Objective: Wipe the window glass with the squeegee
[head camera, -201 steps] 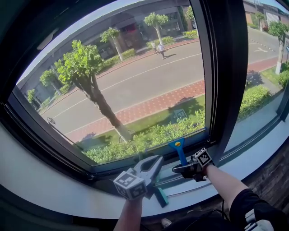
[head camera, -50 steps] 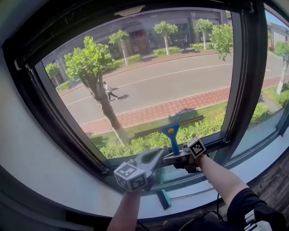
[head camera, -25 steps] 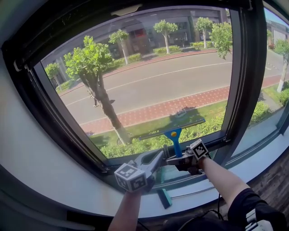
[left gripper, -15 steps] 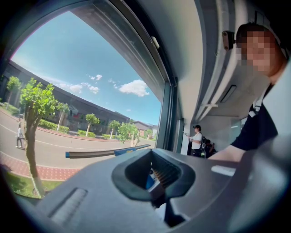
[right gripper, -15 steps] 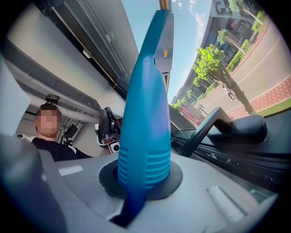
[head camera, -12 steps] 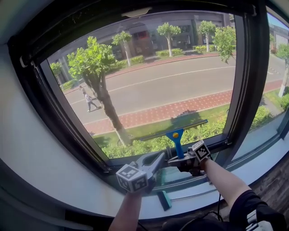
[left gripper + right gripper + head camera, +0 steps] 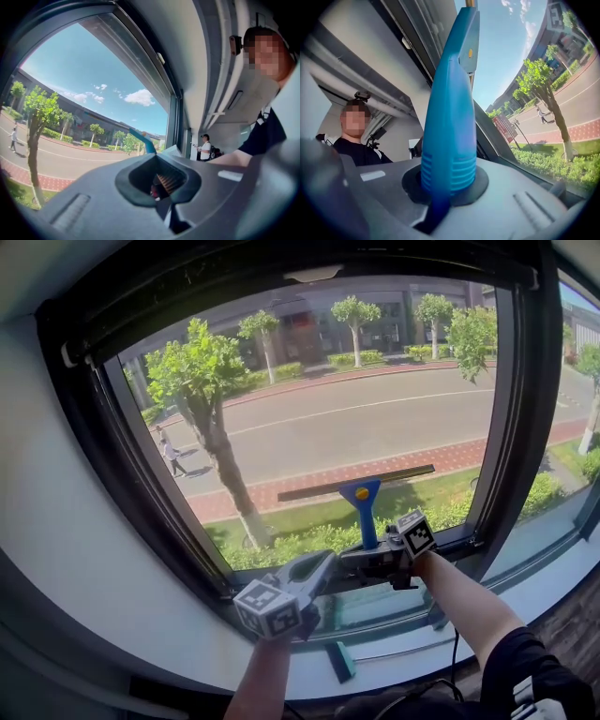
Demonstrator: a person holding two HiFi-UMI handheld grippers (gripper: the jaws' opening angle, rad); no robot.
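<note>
The squeegee (image 7: 362, 508) has a blue handle and a long dark blade lying slightly tilted against the lower window glass (image 7: 319, 418). My right gripper (image 7: 373, 561) is shut on the bottom of that handle, just above the lower window frame. In the right gripper view the blue handle (image 7: 451, 117) rises straight out of the closed jaws of the right gripper (image 7: 446, 190). My left gripper (image 7: 317, 570) hangs shut with nothing in it, just left of the right one and below the glass. Past the left gripper (image 7: 161, 188), the left gripper view shows the squeegee's handle (image 7: 144, 141).
A thick dark mullion (image 7: 520, 409) bounds the pane on the right, and a dark frame (image 7: 122, 474) on the left. A white sill (image 7: 141, 634) runs below, with a small teal tool (image 7: 339, 662) lying on it. A person (image 7: 205, 150) stands far back indoors.
The right gripper has lifted the squeegee a little higher up the glass than half a second ago. The left gripper has stayed in place, shut.
</note>
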